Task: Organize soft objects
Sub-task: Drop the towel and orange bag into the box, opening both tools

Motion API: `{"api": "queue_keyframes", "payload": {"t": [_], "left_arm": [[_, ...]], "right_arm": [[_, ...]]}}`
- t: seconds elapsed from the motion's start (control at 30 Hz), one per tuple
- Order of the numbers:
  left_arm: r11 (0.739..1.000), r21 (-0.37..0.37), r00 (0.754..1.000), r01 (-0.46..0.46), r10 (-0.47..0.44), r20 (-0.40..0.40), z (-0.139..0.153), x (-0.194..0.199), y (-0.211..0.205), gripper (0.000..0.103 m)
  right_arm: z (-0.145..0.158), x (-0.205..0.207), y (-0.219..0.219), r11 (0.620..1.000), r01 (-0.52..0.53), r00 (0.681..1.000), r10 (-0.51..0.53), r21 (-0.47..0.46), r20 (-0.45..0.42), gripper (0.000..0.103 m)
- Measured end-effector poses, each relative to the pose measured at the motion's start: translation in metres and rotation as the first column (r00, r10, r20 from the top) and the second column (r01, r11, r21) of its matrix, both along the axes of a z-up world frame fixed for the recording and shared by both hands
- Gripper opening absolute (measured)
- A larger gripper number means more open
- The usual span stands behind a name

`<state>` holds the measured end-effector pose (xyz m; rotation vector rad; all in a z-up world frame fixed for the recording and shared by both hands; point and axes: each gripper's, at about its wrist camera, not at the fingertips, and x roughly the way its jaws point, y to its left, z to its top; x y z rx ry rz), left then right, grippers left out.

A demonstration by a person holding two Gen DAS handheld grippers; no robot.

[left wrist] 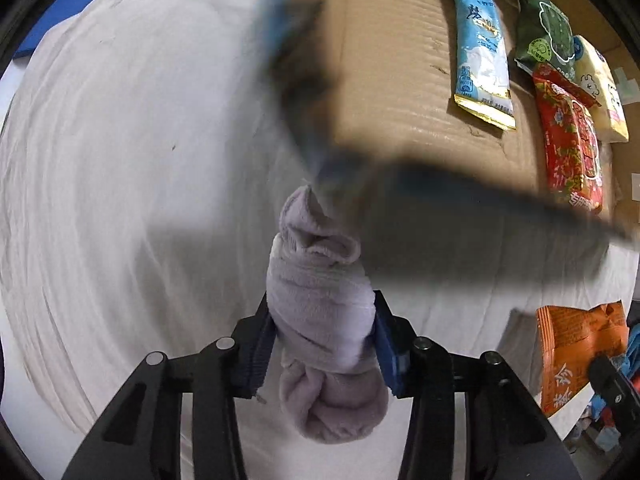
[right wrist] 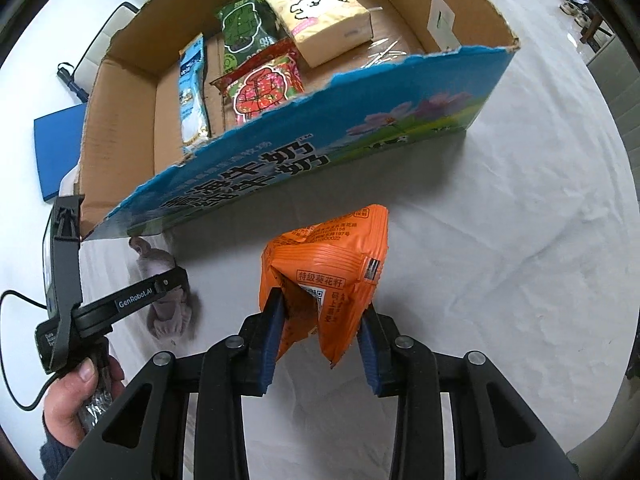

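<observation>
The left gripper (left wrist: 322, 344) is clamped on a rolled lilac sock (left wrist: 320, 320) over the white-clothed bench (left wrist: 120, 180). The right gripper (right wrist: 320, 340) pinches an orange snack bag (right wrist: 328, 276) just before the cardboard box (right wrist: 120, 120), which holds 4 packets. A blue pad (right wrist: 60, 148) lies beyond.

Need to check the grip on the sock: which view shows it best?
Left wrist: the sock fills the centre, pinched between the left gripper's pads. Right wrist shows only part of it at the left edge, behind that gripper's body.
</observation>
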<state>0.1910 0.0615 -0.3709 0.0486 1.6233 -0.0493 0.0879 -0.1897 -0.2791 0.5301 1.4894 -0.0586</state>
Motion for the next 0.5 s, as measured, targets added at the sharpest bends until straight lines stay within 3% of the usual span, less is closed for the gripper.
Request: {"api": "queue_keyframes", "payload": {"t": [0.27, 0.5], "left_arm": [[0.999, -0.036, 1.000, -0.013, 0.014, 0.026, 0.021, -0.037, -0.001, 0.041], [0.988, -0.152, 0.989, 0.033, -0.010, 0.147, 0.101, -0.066, -0.026, 0.041]], "right_arm": [[0.017, -0.005, 0.002, 0.999, -0.030, 0.999, 0.030, 0.012, 0.025, 0.035], [0.056, -0.015, -0.012, 0.997, -0.043, 0.996, 0.038, 0.059, 0.080, 0.034]]}}
